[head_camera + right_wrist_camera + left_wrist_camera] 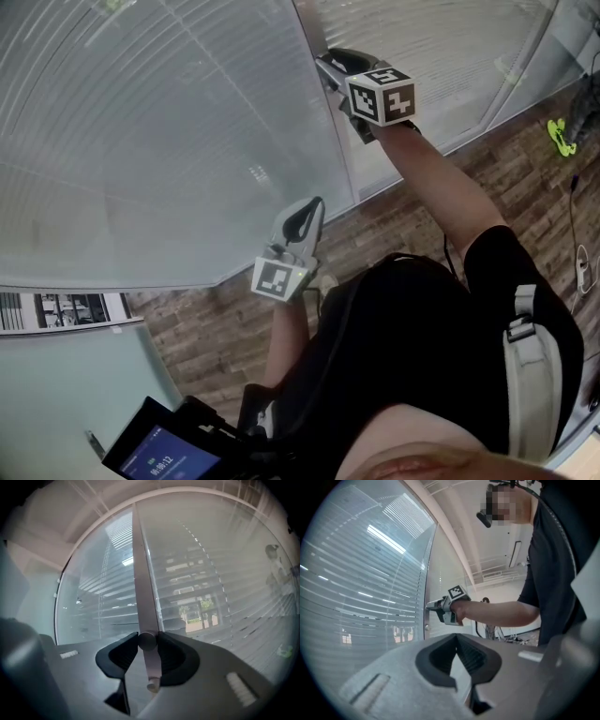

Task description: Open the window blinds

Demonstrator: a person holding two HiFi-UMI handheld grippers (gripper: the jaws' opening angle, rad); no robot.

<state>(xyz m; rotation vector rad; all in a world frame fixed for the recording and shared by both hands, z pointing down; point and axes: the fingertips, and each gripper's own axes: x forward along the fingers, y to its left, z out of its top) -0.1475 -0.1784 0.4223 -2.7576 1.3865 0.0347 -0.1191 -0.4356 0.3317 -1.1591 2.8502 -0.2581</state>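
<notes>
The floor (216, 337) is brown wood planks in staggered rows. Over at the far right a bright green thing (560, 136) (too small to name) lies on it, and a white cable (581, 267) trails nearby.

— From the head view, can you see what the right gripper (328, 66) holds?
— No. Its marker cube (381, 94) covers the jaws, and the knob (146, 641) is hidden there.
— And the blinds (141, 141)?
— Cut off at the top and left edges. The screen (159, 457) is clipped by the bottom edge, its print too small to read.
— That green thing (560, 136) near the right edge?
— Too small to tell. In the right gripper view a blurred shape (276, 569) stands behind the blinds, perhaps a person.
</notes>
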